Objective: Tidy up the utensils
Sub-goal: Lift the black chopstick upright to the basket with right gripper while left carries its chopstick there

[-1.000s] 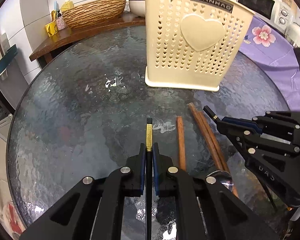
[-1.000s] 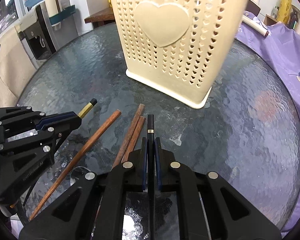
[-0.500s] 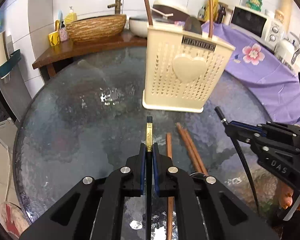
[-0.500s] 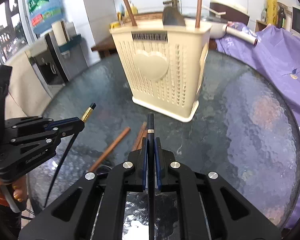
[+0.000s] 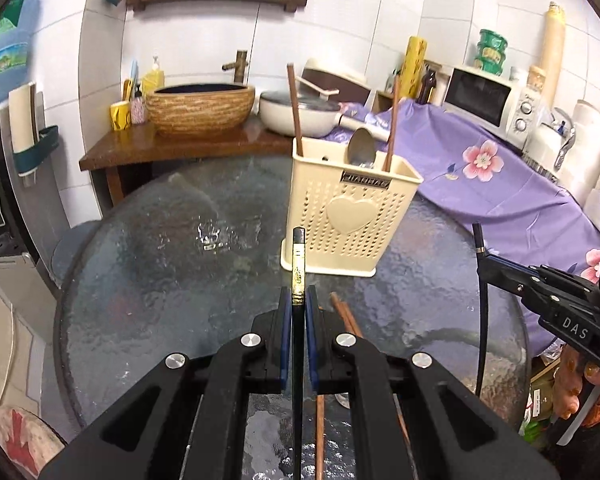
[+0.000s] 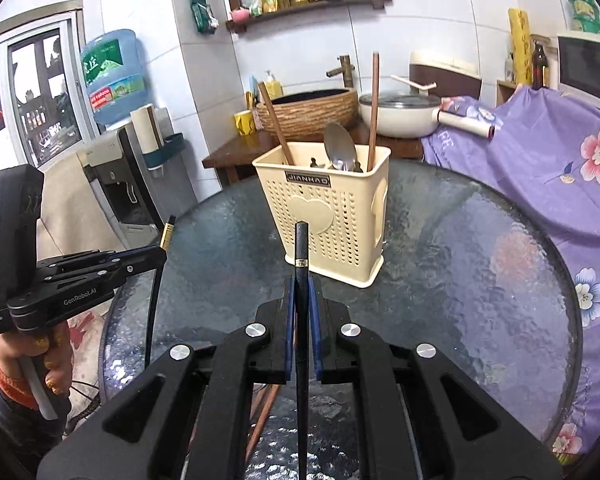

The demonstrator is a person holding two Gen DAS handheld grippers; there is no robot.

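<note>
A cream perforated utensil holder (image 5: 350,216) (image 6: 332,220) stands upright on the round glass table (image 5: 160,264) (image 6: 480,280). Two brown chopsticks (image 5: 294,108) and a metal spoon (image 6: 340,146) stick out of it. My left gripper (image 5: 299,300) (image 6: 156,256) is shut on a black chopstick with a gold band (image 5: 298,276), held above the table short of the holder. My right gripper (image 6: 301,288) (image 5: 486,260) is shut on a black chopstick (image 6: 301,248), also raised in front of the holder. Several brown chopsticks (image 5: 346,318) lie on the glass below the grippers.
A wooden side table with a woven basin (image 5: 200,108) and a white pan (image 5: 296,114) stands behind the glass table. A purple flowered cloth (image 5: 500,184) covers a counter on the right, with a microwave (image 5: 488,100). A water dispenser (image 6: 112,76) stands at left.
Both grippers have risen and pulled back from the holder, each still carrying its black chopstick. The holder now looks smaller and its top and contents have come into view.
</note>
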